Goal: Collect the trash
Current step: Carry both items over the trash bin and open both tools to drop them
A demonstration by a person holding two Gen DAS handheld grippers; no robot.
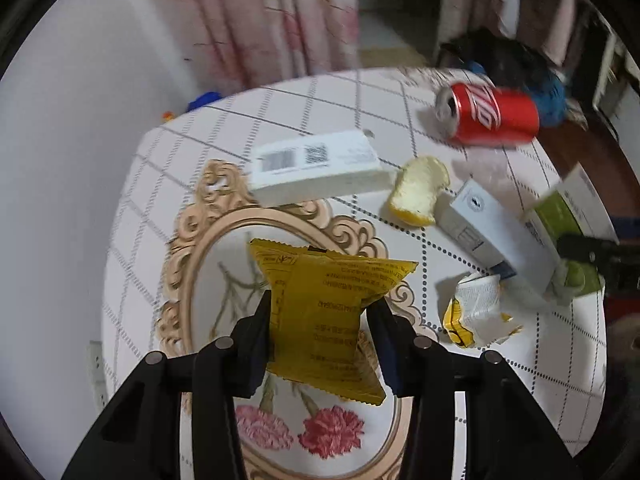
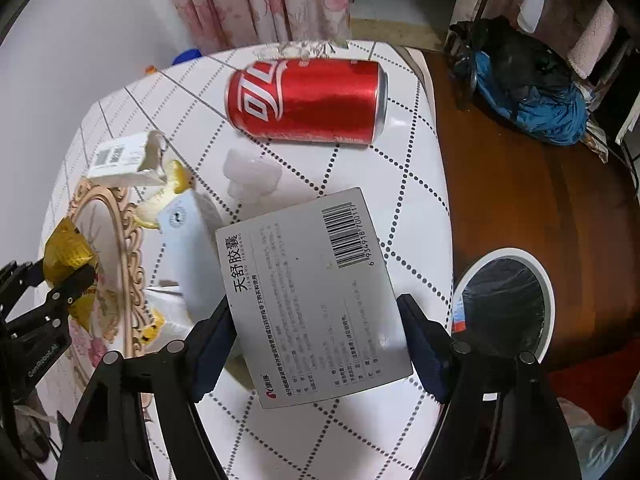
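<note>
My left gripper [image 1: 324,316] has its jaws drawn in about a third of the way, both pads pressed on the sides of a crinkled yellow foil snack wrapper [image 1: 328,312], which hangs over the ornate oval print of the white checked tablecloth [image 1: 400,92]. My right gripper [image 2: 316,328] stands wider, its pads touching the two long edges of a flat grey medicine box with a barcode [image 2: 312,288], tilted above the cloth.

Ahead of that box the cloth lies bare up to a red soda can on its side [image 2: 308,100] near the far edge. A small clear plastic piece [image 2: 250,176] sits between the can and the box. To my left the ground is crowded: a white upright carton [image 2: 192,248], a yellow bread scrap [image 1: 420,190], a white barcoded box [image 1: 316,166] and a crumpled yellow-and-white paper [image 1: 476,308], all close together.

The table's right edge curves just beside my right finger. Below it, over the brown wooden floor [image 2: 520,200], stands a round white bin with a black liner [image 2: 508,304], its mouth open. A heap of blue and black cloth [image 2: 528,92] lies farther off.
</note>
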